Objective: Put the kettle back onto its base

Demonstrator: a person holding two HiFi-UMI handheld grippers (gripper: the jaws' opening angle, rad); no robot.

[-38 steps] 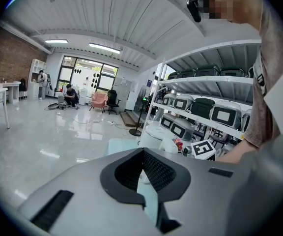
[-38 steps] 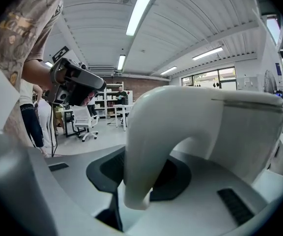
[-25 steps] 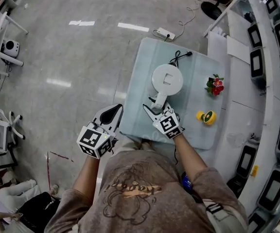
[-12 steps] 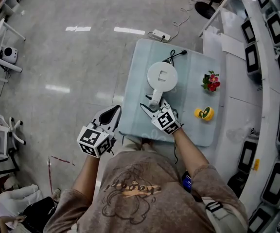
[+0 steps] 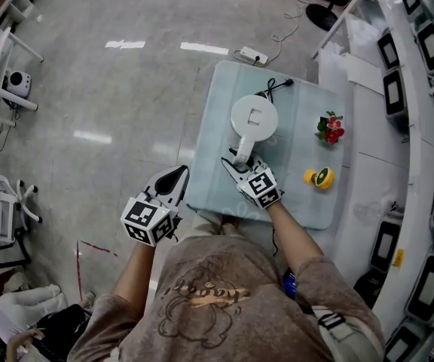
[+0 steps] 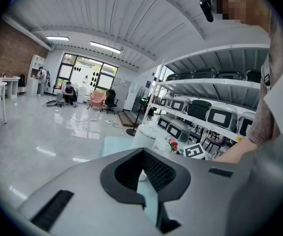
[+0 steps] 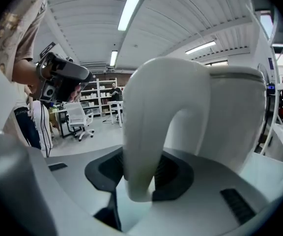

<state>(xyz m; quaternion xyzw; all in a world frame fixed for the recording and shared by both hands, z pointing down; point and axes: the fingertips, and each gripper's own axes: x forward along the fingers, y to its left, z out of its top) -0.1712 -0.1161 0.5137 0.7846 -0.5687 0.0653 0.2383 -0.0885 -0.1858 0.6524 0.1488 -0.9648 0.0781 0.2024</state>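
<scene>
We see the kettle (image 5: 254,117) mid-frame on the table (image 5: 209,191), with the cord (image 5: 276,87) coming out at its upper edge. The base isn't visible, likely under it. The right gripper (image 5: 236,164) has just been closing and its jaws are clamped on the handle (image 7: 146,146). The left gripper (image 5: 178,173) is at lower left, off the table, jaws together and empty. We judge the placing nearly done, with only the release left.

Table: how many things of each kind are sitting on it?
White kettle: 1
Flower bunch: 1
Yellow round thing: 1
Black cord: 1
Total: 4
</scene>
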